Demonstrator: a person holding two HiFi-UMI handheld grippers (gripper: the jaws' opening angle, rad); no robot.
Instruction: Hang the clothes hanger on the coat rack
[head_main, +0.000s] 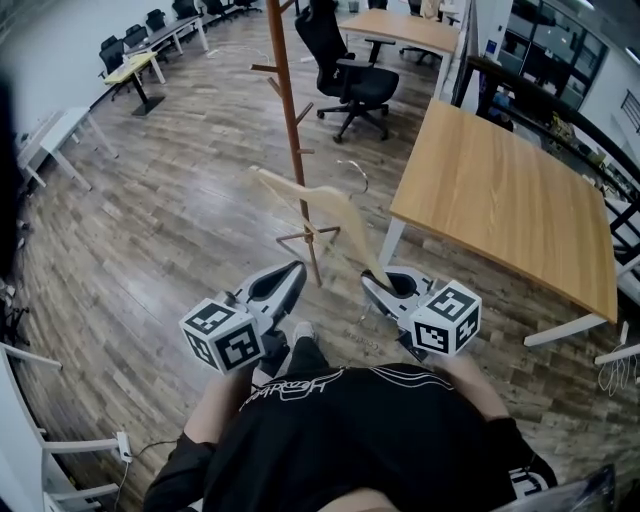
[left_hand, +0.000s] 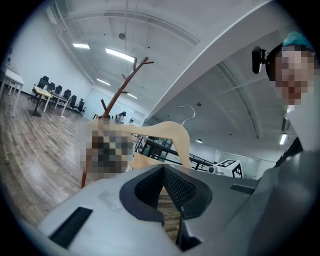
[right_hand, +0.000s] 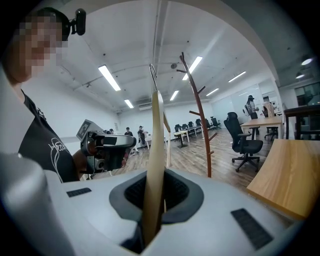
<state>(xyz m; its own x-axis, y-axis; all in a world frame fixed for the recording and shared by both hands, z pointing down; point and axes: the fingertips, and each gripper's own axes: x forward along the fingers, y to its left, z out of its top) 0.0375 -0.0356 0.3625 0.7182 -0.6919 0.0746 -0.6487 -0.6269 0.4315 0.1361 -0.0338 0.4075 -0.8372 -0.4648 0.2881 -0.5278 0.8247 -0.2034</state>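
The right tongs (right_hand: 155, 186) are clenched on one end of the clothes hanger (right_hand: 156, 135). Its wooden arm is pinched edge-on between the pads and rises to the wire hook (right_hand: 151, 74). The left tongs (left_hand: 163, 172) are closed tip to tip with nothing in them (the hanger shows only behind them). In the head view they sit beside the right pair, clear of the wood.

From that single grip the hanger juts out toward the coat rack (head_main: 288, 100). The hook is near the pole but over no peg, so the hanging is not yet done. A tabletop (head_main: 500, 190) lies to the right and an office chair (head_main: 350, 70) stands beyond.

The main risk, as I judge it, is the grip itself. Held at its far tip, the hanger is a long lever and could pivot in the pads, swinging the hook off line as it nears a peg. Its free arm might also snag a lower branch or nudge the slim pole and rock it. If the tongs let go before the hook is fully over a peg, the hanger would likely fall to the floor.
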